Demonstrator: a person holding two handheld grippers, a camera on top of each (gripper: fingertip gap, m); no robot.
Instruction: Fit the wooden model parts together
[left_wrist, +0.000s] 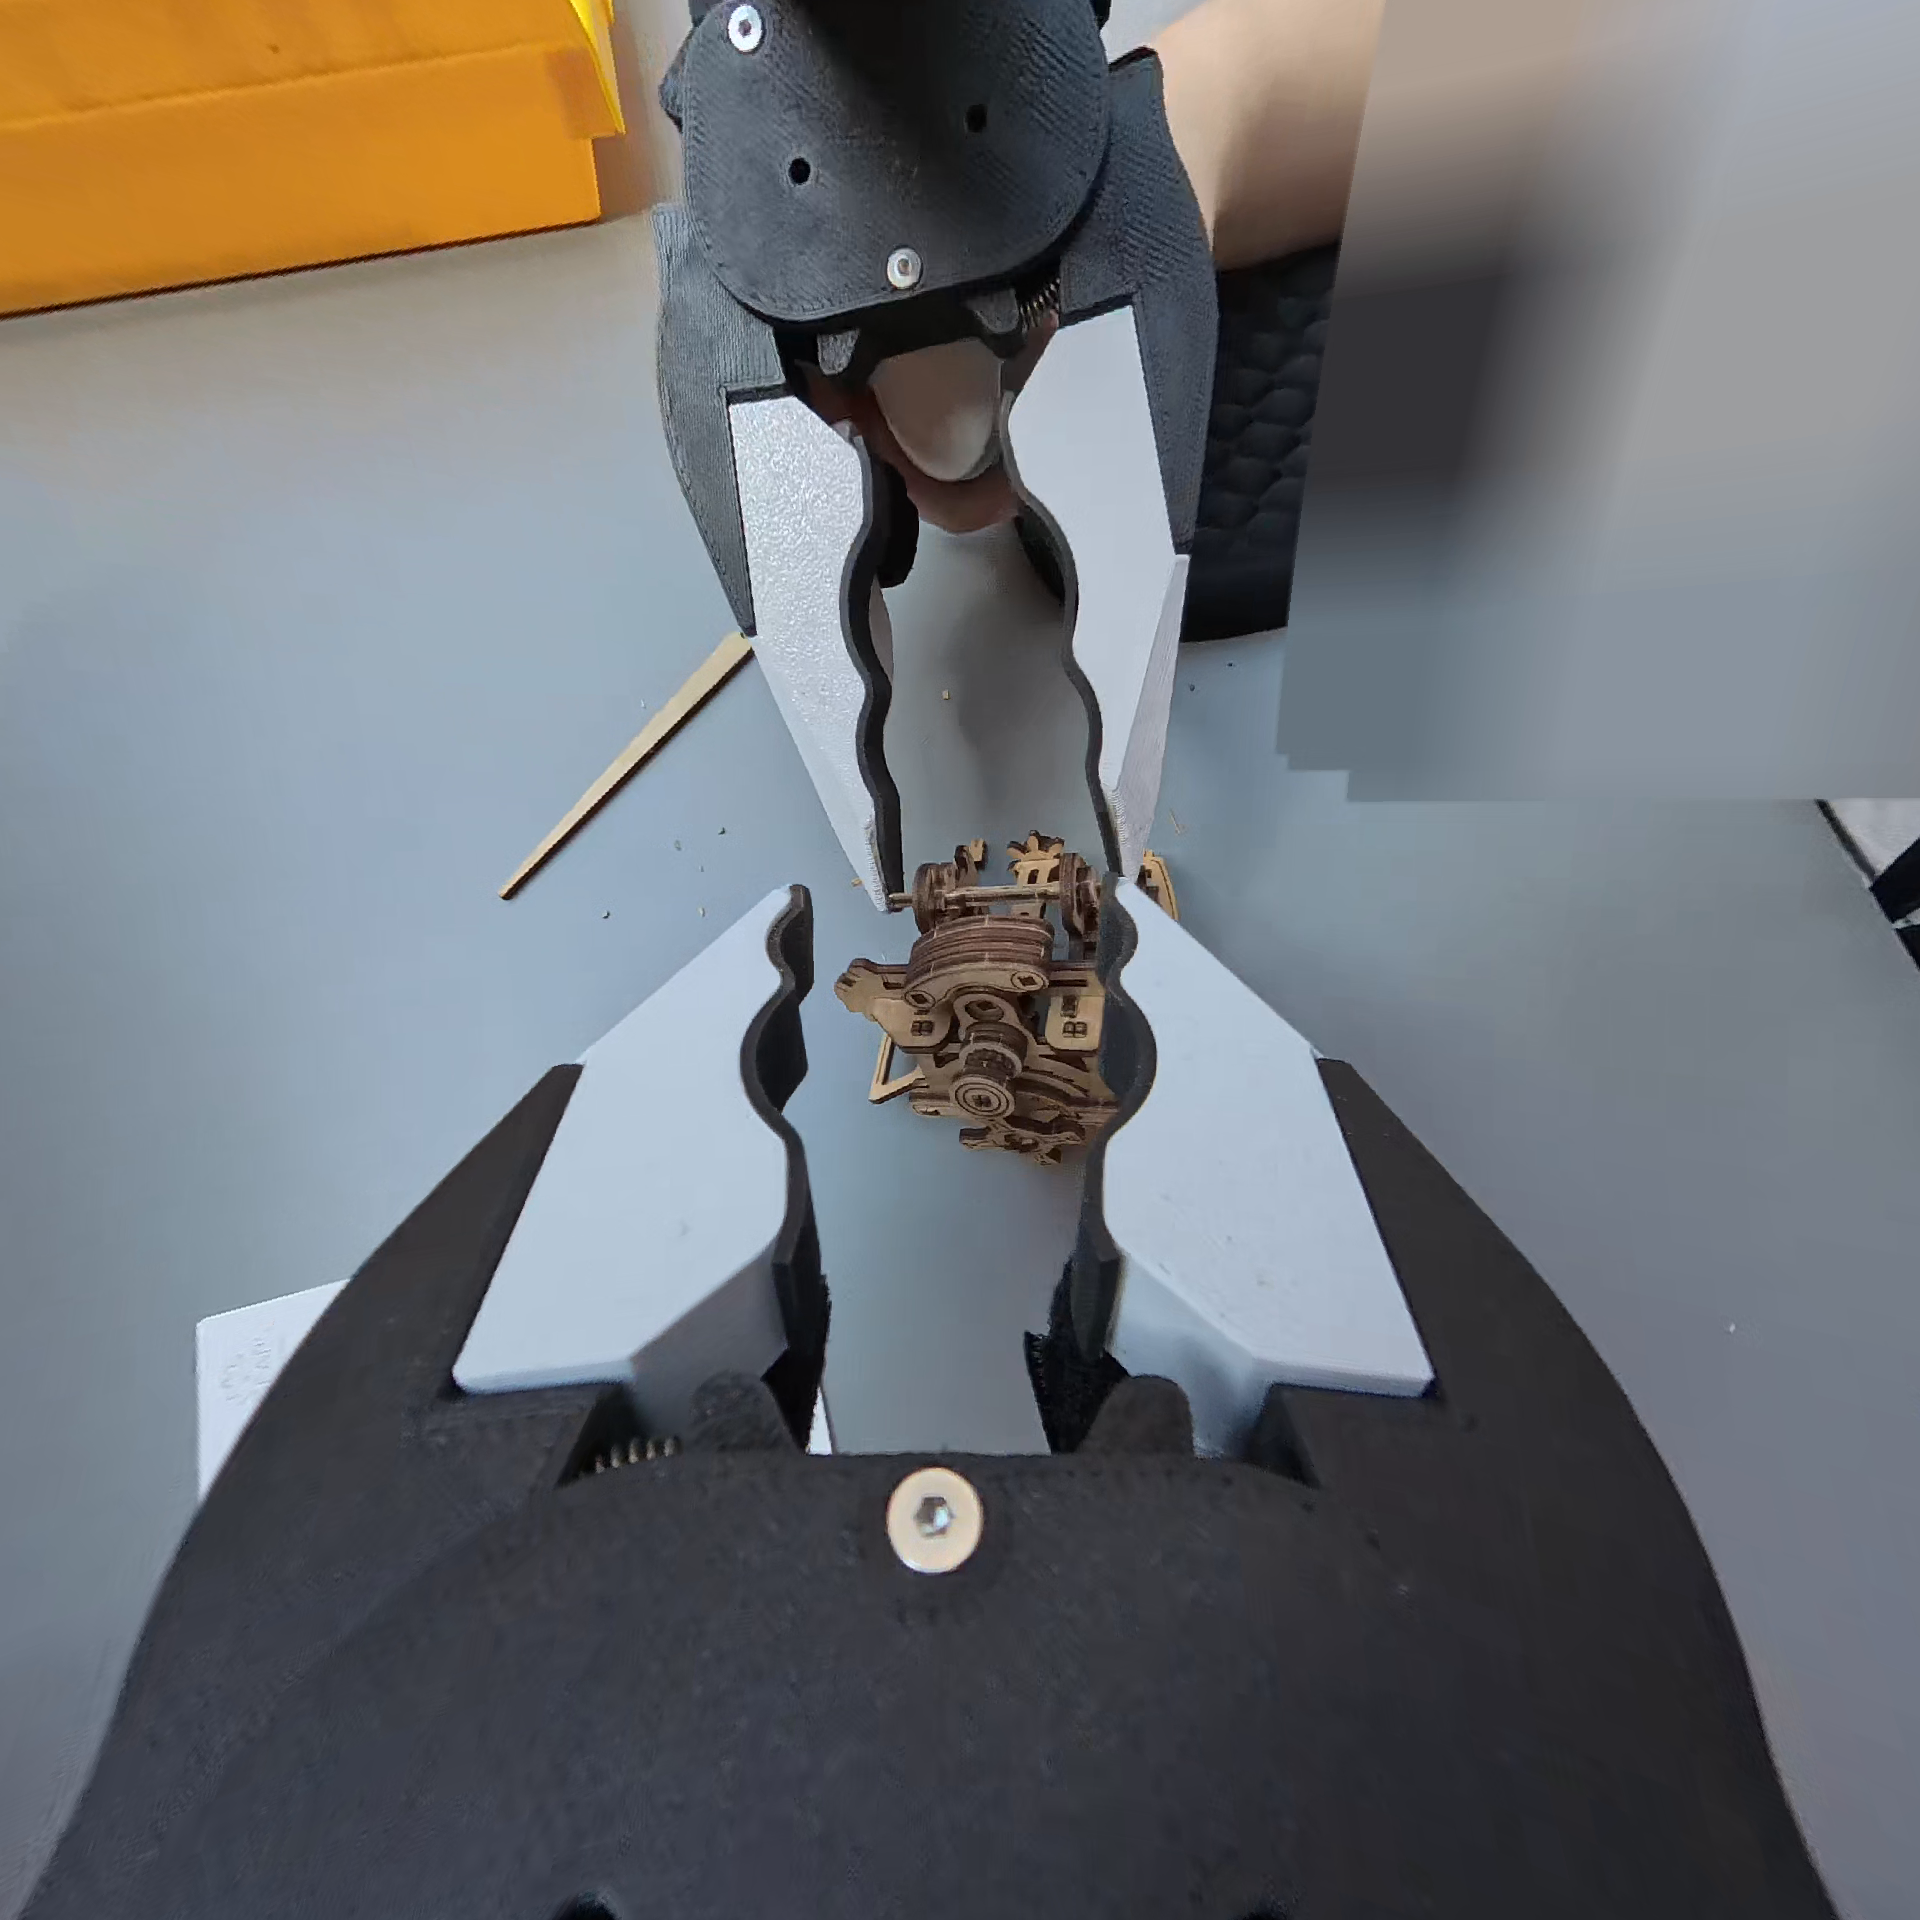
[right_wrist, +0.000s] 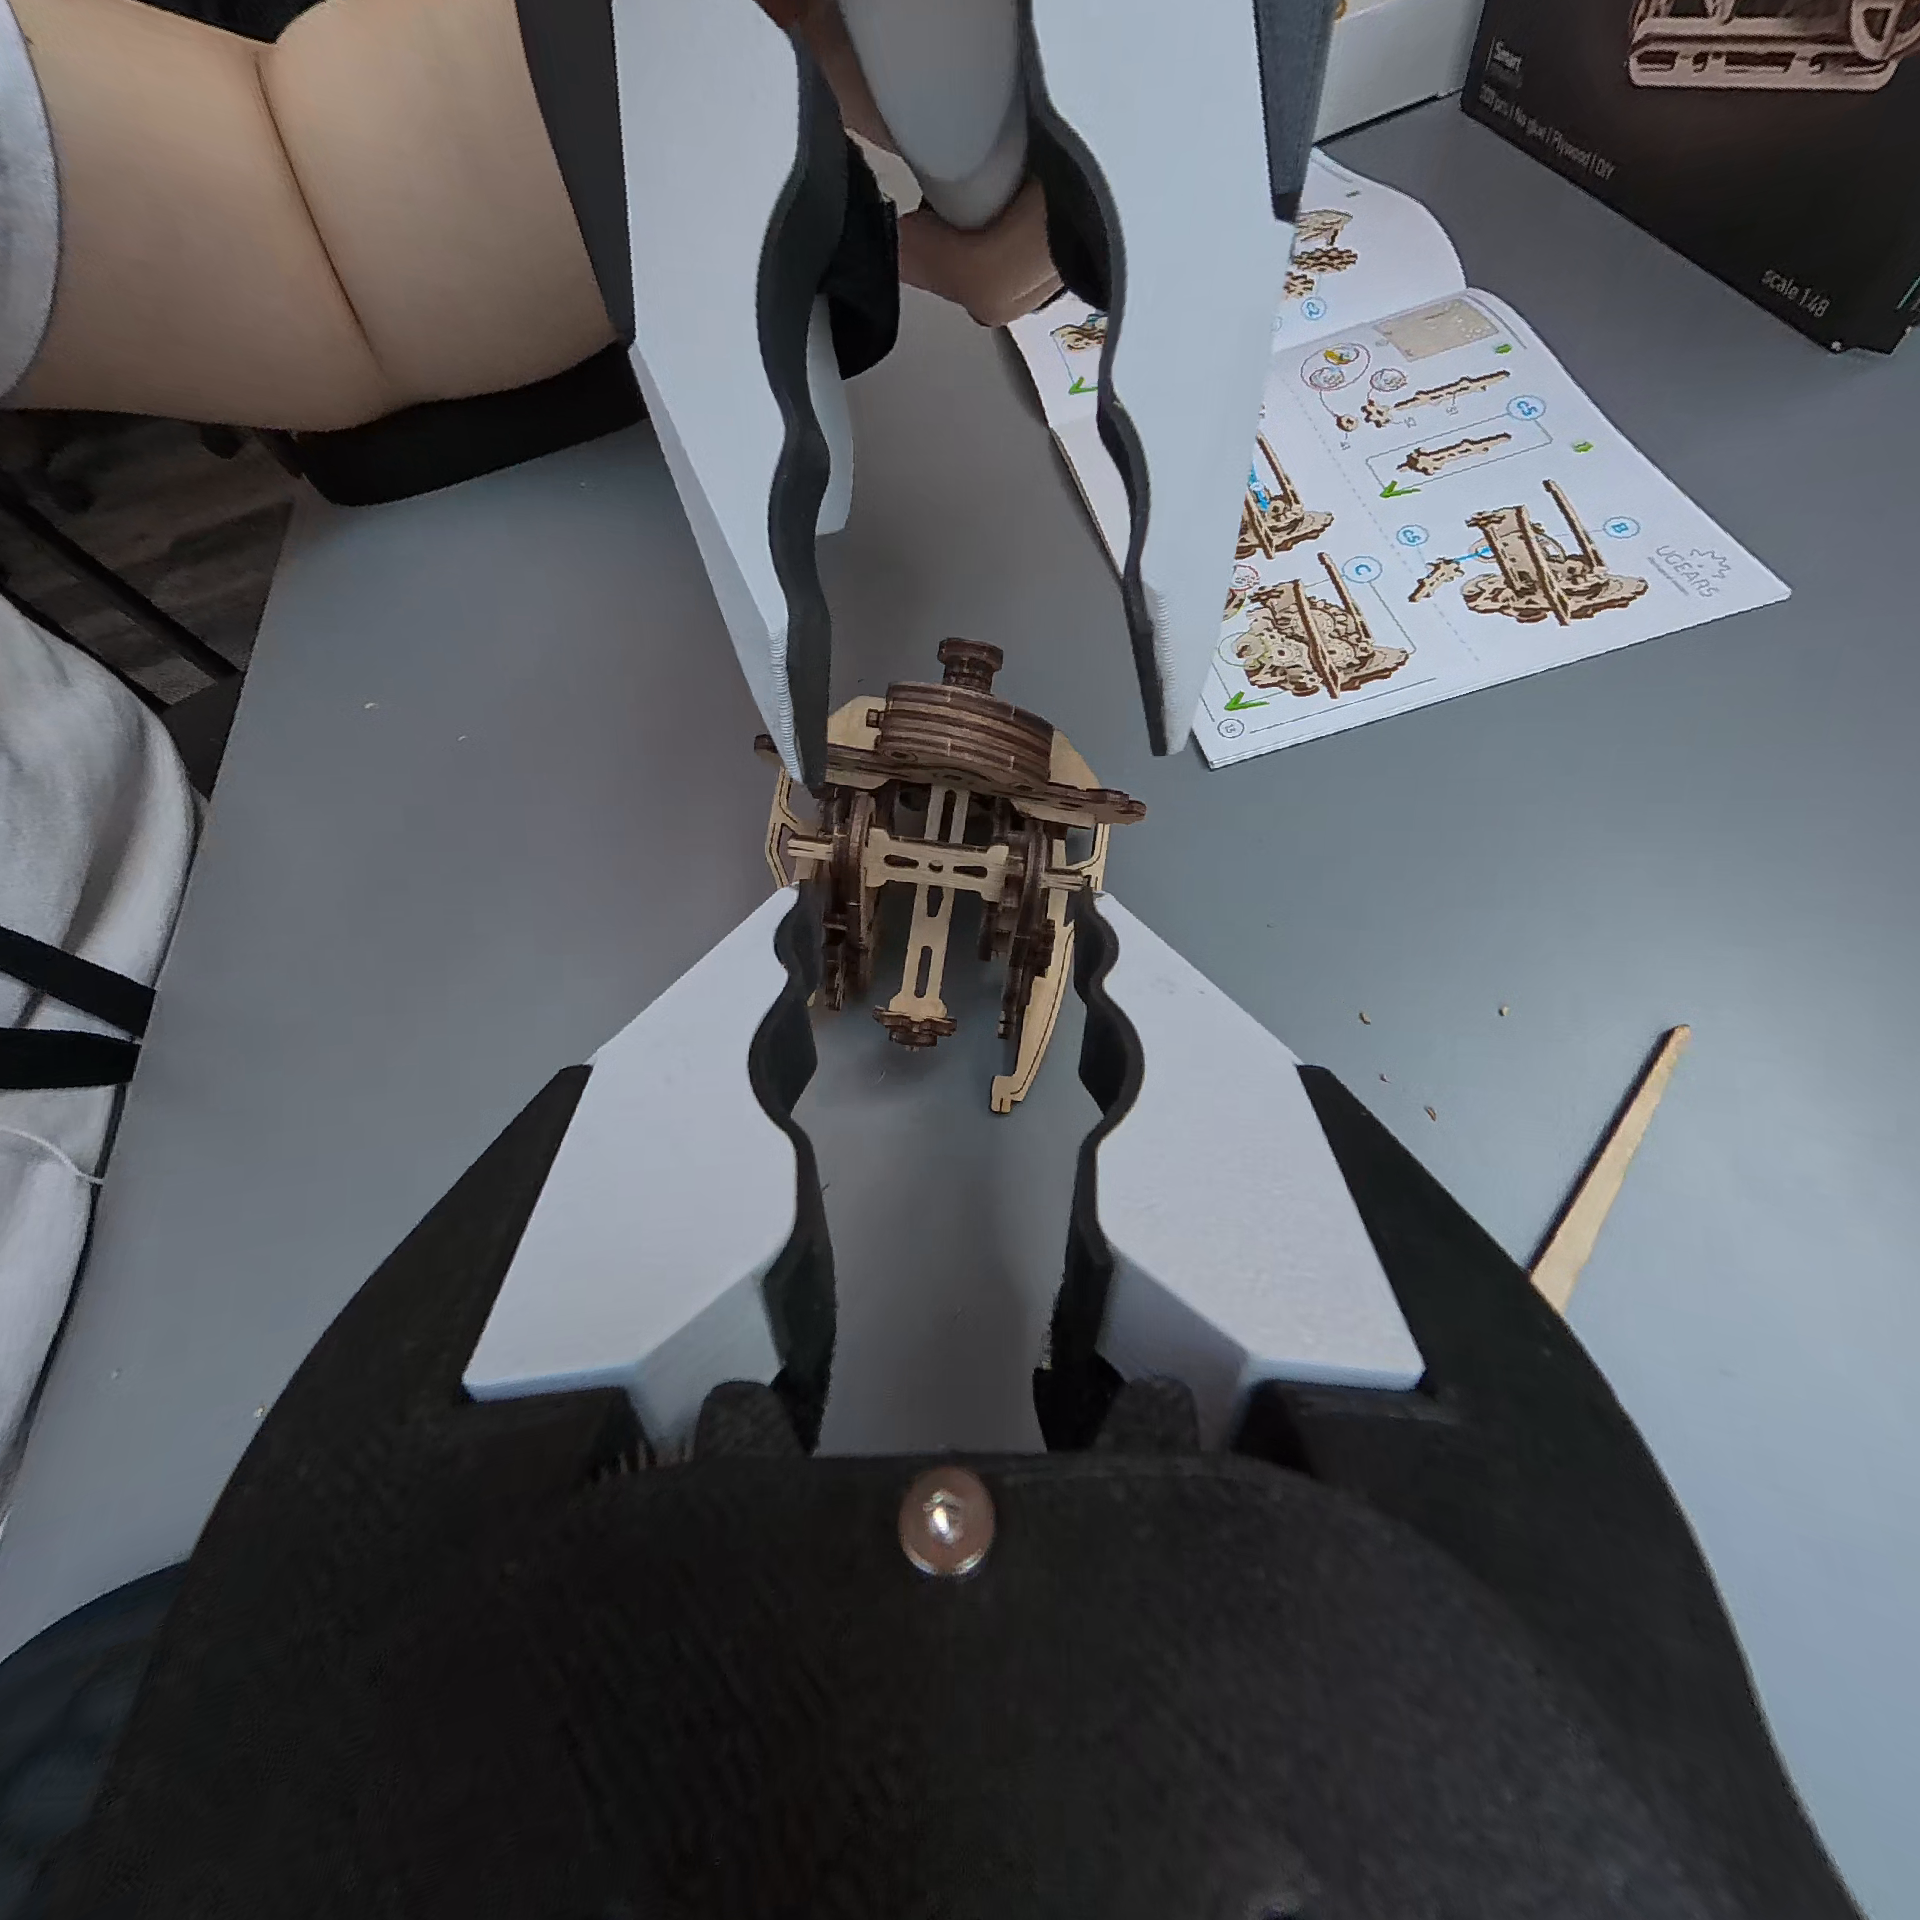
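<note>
A small wooden model of gears, discs and a wheel axle stands on the grey table. My left gripper is open around it: its right finger touches the model's side and its left finger stands clear. My right gripper reaches in from the far side, its jaws closed on the two ends of the wheel axle. In the right wrist view the model sits between my right gripper's tips, and the left gripper comes down from above with one tip on the model's edge.
A thin wooden stick lies on the table, also in the right wrist view. An open instruction booklet and a black box lie beyond the model. A yellow box stands far left. A person's arm rests nearby. Only a small space, under 4 cm, lies between the two pairs of fingers. My right tips are roughly 10 cm from the thin wooden stick. The right camera catches it too, in the right wrist view.
</note>
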